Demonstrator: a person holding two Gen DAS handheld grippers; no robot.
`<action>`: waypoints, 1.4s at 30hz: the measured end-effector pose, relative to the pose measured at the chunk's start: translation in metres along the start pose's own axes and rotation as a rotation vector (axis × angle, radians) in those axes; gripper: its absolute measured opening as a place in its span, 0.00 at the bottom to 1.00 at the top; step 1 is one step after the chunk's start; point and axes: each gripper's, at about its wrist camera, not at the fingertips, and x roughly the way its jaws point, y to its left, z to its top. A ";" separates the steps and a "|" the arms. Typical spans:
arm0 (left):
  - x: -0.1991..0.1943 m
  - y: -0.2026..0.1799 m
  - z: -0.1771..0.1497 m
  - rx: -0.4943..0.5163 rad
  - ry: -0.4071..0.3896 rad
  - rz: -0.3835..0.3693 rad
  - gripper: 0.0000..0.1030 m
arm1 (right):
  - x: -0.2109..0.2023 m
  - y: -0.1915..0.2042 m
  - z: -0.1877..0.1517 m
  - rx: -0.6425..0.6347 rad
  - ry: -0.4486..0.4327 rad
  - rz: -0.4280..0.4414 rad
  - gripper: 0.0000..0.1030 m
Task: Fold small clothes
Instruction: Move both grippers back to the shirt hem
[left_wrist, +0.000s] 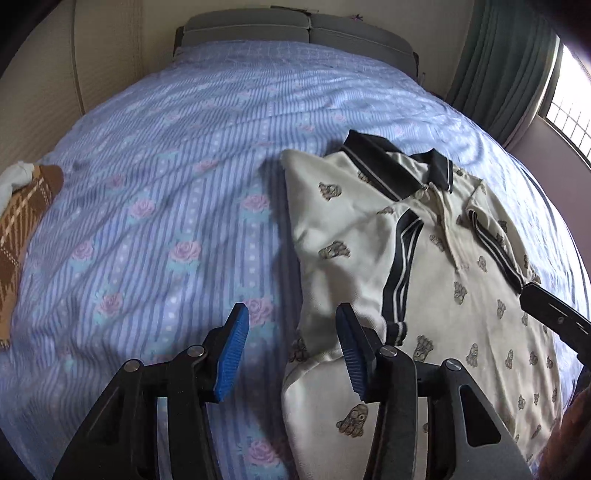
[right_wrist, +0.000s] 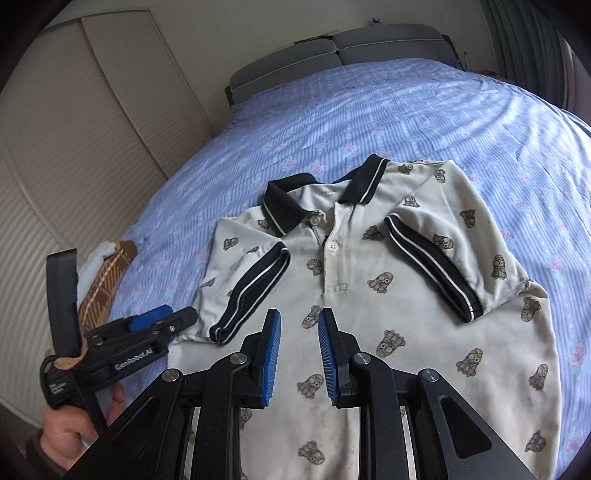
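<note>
Here a child's cream polo shirt lies face up on the bed, collar toward twelve o'clock, both dark-trimmed sleeves already turned in over the chest. The left gripper hovers over the shirt's left edge with its jaws spread and nothing between them; in the right wrist view it shows at about eight o'clock, just beside the left sleeve cuff. The right gripper hangs over the lower front of the shirt, jaws parted to a narrower gap, empty too.

The shirt looks light, soft and limp, a knit that will drape and sag wherever it is not supported, so one pinch would likely let the rest slump. The firmer places to take hold seem to be the ribbed cuffs, the collar and the hem, which is hidden below both grippers. A pinch at each hem corner should carry the bottom up evenly. A brown plaid garment lies well apart at nine o'clock.
</note>
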 end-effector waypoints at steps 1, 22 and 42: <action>0.004 0.000 -0.003 0.007 0.011 0.013 0.47 | 0.000 0.002 -0.002 -0.008 0.004 -0.002 0.22; -0.113 -0.021 -0.085 -0.050 -0.093 0.020 0.47 | -0.076 0.008 -0.053 -0.099 -0.013 -0.060 0.22; -0.173 -0.064 -0.226 -0.089 -0.114 0.160 0.59 | -0.204 -0.093 -0.179 0.025 0.008 -0.343 0.39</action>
